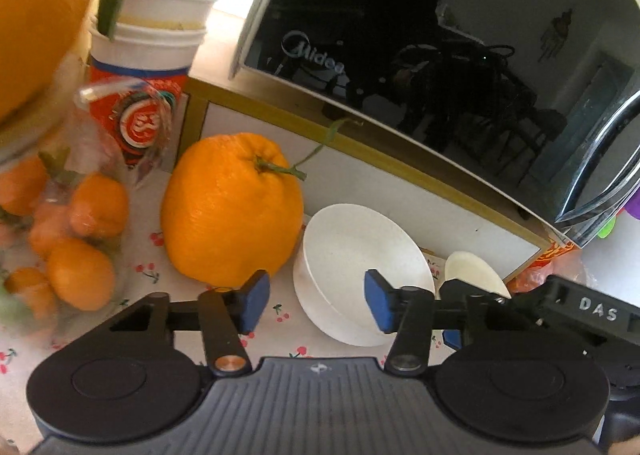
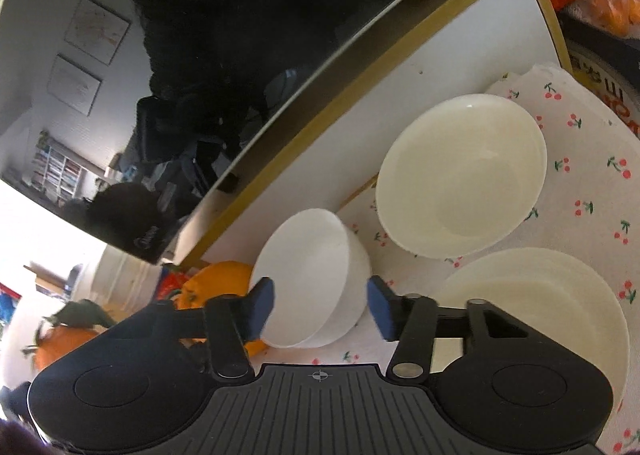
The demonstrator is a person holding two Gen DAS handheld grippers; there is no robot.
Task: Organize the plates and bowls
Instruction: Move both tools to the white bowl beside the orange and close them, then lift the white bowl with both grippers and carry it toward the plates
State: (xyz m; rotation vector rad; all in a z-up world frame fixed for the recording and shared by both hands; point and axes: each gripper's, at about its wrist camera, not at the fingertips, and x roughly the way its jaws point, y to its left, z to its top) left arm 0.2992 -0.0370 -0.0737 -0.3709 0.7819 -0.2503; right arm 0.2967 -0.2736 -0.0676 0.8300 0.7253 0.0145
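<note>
- White bowl [image 2: 312, 279]: tilted on its side on the cherry-print surface [image 2: 580, 183], just in front of the microwave [image 1: 400, 55]; its mouth faces the microwave's white base.
- Shallow bowl [image 2: 464, 175]: upright on the surface, just beside the white bowl, on the side away from the large orange [image 1: 232, 211].
- Stack of plates [image 2: 552, 295]: near the shallow bowl, farther from the microwave, partly hidden behind the right gripper.
- Left gripper [image 1: 316, 305]: fingers [image 1: 254, 301] spread and holding nothing, poised above the near rim of the white bowl.
- Right gripper [image 2: 320, 309]: fingers [image 2: 262, 307] spread, one on either side of the white bowl; whether either pad touches it cannot be told.
- Large orange: on the surface, touching or nearly touching the white bowl on the side away from the shallow bowl.
- Bag of small oranges [image 1: 68, 239] and stacked paper cups [image 1: 160, 15]: beyond the large orange, away from the white bowl.
</note>
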